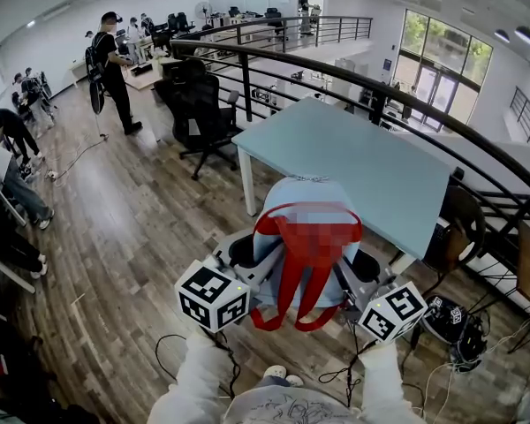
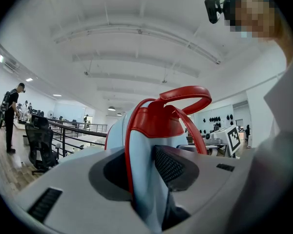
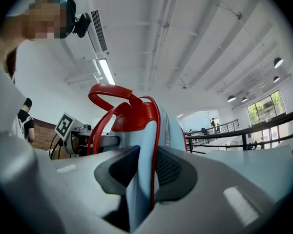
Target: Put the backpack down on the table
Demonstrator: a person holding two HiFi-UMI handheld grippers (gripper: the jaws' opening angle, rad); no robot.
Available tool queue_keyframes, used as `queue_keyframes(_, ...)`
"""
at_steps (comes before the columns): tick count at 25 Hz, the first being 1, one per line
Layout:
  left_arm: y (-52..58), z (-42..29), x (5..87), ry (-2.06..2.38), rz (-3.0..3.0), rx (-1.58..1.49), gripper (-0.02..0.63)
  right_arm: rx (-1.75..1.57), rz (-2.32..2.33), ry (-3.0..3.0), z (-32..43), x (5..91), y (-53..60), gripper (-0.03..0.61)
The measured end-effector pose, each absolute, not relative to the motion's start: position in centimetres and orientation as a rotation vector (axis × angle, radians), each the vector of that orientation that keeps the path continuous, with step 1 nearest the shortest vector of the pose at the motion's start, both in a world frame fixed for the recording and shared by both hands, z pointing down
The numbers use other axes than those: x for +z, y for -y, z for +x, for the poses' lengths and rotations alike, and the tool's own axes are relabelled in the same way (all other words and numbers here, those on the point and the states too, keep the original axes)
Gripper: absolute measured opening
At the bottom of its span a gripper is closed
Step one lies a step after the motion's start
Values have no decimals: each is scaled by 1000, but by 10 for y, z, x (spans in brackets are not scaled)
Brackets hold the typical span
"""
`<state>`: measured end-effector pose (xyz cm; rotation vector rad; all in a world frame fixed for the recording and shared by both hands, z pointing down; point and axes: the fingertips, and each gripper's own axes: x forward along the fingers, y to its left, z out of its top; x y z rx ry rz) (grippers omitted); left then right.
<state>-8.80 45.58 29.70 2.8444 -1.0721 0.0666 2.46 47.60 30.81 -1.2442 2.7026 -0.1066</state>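
The backpack (image 1: 302, 194), light blue with red straps, is being held up between both grippers at the near edge of the table (image 1: 362, 162), which is lying at 12 to 1 o'clock of it in the head view. The pack's top is overlapping the table edge there, but it cannot be told whether its base is over the tabletop. Progress is being judged as partway: the pack is gripped and off the floor, while the set-down and release are not yet done. The left gripper (image 2: 145, 173), at 8 o'clock of the pack, is being kept part-open with both pads pressed on a fold of blue fabric. The right gripper (image 3: 145, 172), at 4 o'clock, is being clamped likewise on the other side.
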Motion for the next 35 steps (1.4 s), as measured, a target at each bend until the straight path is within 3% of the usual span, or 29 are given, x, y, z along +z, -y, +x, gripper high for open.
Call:
queue_keyframes(21, -392, -121, 326, 1027, 2820, 61, 144, -142, -1310, -2695, -8, 334, -415, 106)
queue_keyframes(35, -273, -103, 332, 1111, 2788, 64, 144, -148, -1237, -2725, 11, 341, -290, 106)
